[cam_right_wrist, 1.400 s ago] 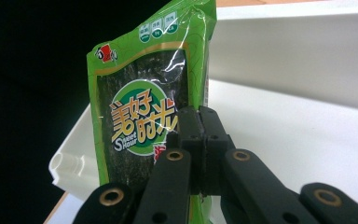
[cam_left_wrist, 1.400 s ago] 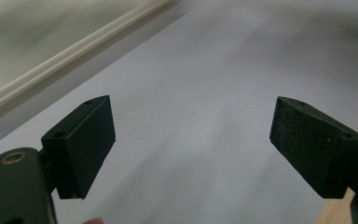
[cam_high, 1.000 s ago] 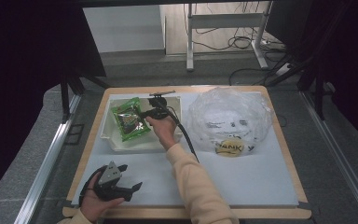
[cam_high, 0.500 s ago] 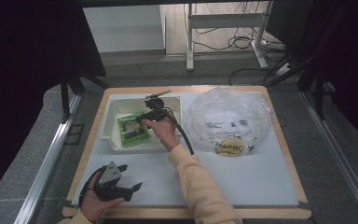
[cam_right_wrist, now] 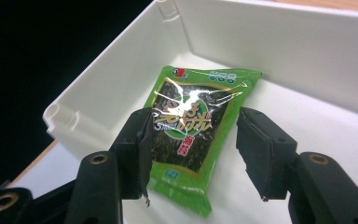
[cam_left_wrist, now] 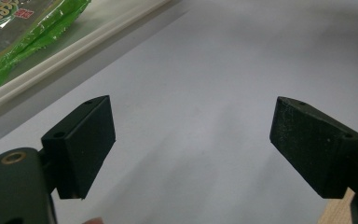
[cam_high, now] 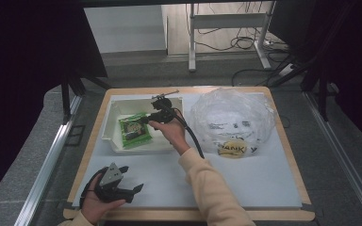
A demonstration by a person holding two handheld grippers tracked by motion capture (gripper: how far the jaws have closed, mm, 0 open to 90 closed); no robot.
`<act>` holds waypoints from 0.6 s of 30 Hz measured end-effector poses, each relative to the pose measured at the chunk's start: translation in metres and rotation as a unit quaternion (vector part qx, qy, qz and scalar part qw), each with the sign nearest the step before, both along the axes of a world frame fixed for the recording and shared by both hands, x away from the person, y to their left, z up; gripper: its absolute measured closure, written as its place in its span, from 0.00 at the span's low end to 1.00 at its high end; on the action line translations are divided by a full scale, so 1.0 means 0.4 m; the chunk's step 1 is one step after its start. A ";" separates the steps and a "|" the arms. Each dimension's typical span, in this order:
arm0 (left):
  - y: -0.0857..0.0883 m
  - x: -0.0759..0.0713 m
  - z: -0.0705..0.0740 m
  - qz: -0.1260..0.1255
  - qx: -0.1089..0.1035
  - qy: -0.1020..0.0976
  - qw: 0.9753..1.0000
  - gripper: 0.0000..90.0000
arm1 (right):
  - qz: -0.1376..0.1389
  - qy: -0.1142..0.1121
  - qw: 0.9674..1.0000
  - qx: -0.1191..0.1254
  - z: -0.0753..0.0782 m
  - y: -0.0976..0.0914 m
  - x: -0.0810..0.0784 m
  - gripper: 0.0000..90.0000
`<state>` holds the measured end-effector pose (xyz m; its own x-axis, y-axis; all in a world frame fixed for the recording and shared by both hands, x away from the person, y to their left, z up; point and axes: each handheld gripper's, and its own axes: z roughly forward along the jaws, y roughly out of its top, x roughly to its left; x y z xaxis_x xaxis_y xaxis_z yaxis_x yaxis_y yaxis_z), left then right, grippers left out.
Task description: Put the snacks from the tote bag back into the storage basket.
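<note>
- High view: the right hand (cam_high: 172,129), arm stretched forward, holds the right gripper (cam_high: 147,118) over the white bin (cam_high: 111,125); a green seaweed packet (cam_high: 134,132) lies flat inside it. The left gripper (cam_high: 134,188) rests at the table's near edge.
- Left gripper view: jaws wide, nothing between them.
- Right gripper view: jaws, having just been opening, stand apart above the packet, gripping nothing.

The seaweed snack packet (cam_high: 134,132) lies flat in the tray (cam_high: 111,123), which sits at the far left of the surface (cam_high: 254,183). My right claw (cam_high: 147,119) hangs over the tray, just above the packet, apart from it. To the tray's right lies the plastic bag (cam_high: 233,115), with a round sticker (cam_high: 232,149) at its near edge. My left claw (cam_high: 134,188) rests at the near left corner of the surface, before the tray and well apart from it.
</note>
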<state>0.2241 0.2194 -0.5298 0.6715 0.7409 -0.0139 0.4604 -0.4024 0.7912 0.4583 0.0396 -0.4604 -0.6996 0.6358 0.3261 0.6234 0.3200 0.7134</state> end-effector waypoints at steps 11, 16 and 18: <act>0.001 0.002 -0.001 0.004 0.000 0.000 1.000 0.16 | 0.008 -0.055 0.998 -0.004 0.043 -0.115 -0.070 0.52; 0.003 0.005 -0.002 0.007 0.004 0.000 1.000 0.16 | 0.007 -0.072 0.997 -0.008 0.051 -0.197 -0.115 0.52; 0.002 0.005 -0.002 0.008 0.006 0.000 1.000 0.16 | 0.005 -0.080 0.997 -0.012 0.055 -0.230 -0.137 0.52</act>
<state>0.2263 0.2202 -0.5307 0.6598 0.7514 -0.0046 0.4669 -0.4051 0.7860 0.4036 -0.0524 -0.4385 -0.7482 0.6340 0.1955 0.4992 0.3438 0.7954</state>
